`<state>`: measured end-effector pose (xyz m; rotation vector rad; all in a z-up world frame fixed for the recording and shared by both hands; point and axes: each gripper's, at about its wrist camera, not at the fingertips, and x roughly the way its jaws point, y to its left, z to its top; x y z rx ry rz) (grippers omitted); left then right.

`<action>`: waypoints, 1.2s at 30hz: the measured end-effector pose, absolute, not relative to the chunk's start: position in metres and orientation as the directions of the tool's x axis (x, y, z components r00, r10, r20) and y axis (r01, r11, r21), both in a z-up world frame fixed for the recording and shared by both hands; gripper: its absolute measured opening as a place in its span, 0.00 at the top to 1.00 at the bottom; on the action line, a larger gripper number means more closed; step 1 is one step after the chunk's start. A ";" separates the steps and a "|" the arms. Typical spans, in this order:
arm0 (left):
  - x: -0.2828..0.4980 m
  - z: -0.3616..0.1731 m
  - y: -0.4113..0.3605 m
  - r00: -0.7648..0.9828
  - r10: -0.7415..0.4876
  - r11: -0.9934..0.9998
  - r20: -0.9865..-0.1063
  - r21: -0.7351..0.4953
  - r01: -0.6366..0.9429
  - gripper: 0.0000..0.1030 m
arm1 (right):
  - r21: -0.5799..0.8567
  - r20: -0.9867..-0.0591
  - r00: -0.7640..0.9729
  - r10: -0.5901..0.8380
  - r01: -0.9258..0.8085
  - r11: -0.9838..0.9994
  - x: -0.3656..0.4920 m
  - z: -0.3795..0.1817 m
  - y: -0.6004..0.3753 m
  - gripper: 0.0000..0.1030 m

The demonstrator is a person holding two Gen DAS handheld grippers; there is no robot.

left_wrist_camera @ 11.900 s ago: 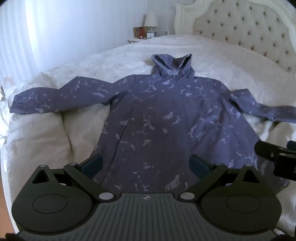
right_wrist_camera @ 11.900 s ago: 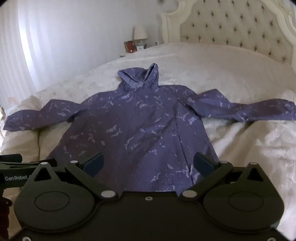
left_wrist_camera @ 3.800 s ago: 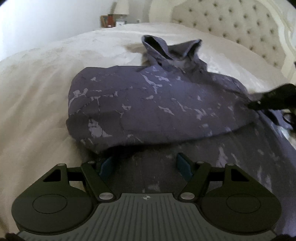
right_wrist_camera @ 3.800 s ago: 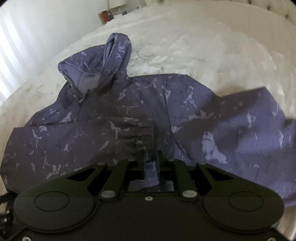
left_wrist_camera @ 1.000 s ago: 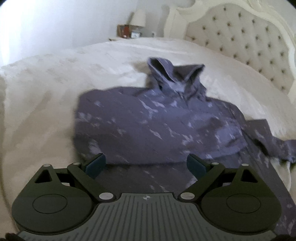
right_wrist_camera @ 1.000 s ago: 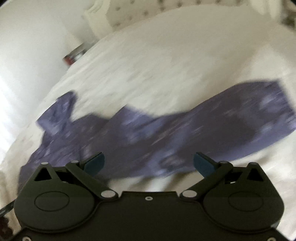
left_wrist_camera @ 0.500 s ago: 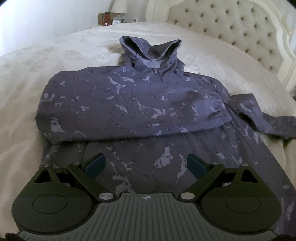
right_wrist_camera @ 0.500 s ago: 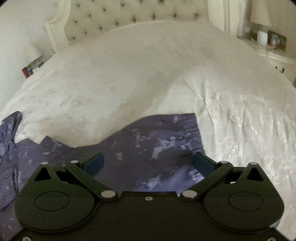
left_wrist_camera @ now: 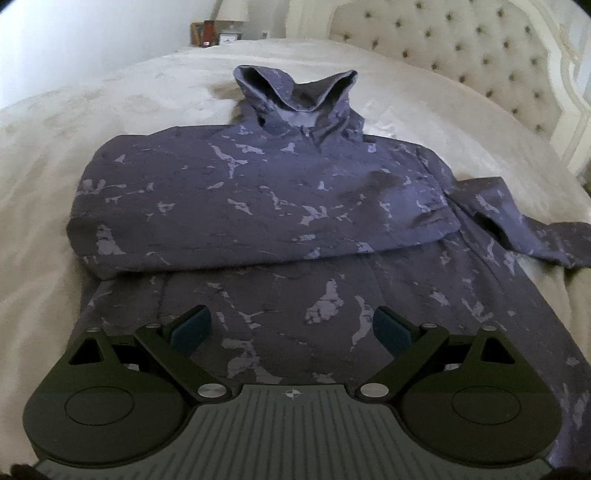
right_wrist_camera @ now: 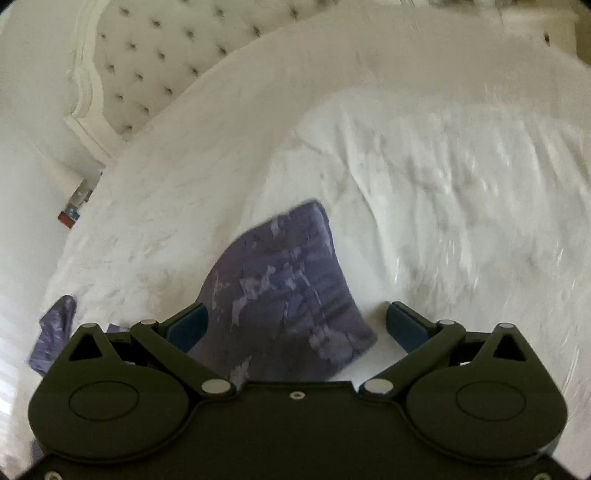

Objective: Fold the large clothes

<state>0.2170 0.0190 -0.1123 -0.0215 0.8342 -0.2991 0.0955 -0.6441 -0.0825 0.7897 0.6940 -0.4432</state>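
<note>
Left gripper [left_wrist_camera: 291, 325] was spread wide with nothing in it, hovering over the jacket [left_wrist_camera: 280, 206] lying on the bed [left_wrist_camera: 48, 155]. Right gripper [right_wrist_camera: 295, 325] was wide open too, the sleeve cuff [right_wrist_camera: 284, 280] sitting between its fingers, not pinched.

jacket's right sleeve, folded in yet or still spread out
Spread out. In the left wrist view the right sleeve trails sideways onto the duvet, while the other sleeve lies folded across the jacket. The right gripper is open over the cuff.

White quilted bedspread [left_wrist_camera: 110, 110], tufted headboard [left_wrist_camera: 480, 62], lamp [left_wrist_camera: 231, 9] on nightstand.
</note>
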 end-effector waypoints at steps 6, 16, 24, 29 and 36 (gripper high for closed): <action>0.219 -0.112 0.019 0.634 -0.278 0.956 -0.722 -0.144 0.254 0.07 | 0.385 -0.753 0.640 -0.154 0.618 0.686 0.106 -0.064 -0.628 0.40; 0.222 -0.104 0.032 0.650 -0.293 0.954 -0.701 -0.167 0.250 0.07 | 0.329 -0.637 0.758 -0.141 0.432 0.840 0.155 0.015 -0.546 0.55; 0.226 -0.095 0.060 0.674 -0.281 0.959 -0.683 -0.184 0.214 0.07 | 0.422 -0.505 0.858 0.097 0.147 0.895 0.228 0.061 -0.432 0.55; 0.226 -0.094 0.084 0.682 -0.264 0.964 -0.682 -0.196 0.177 0.07 | 0.446 -0.462 0.851 0.251 -0.022 0.895 0.274 0.060 -0.347 0.55; 0.223 -0.096 0.114 0.689 -0.239 0.970 -0.685 -0.208 0.130 0.07 | 0.483 -0.484 0.763 0.428 -0.175 0.858 0.321 0.021 -0.244 0.56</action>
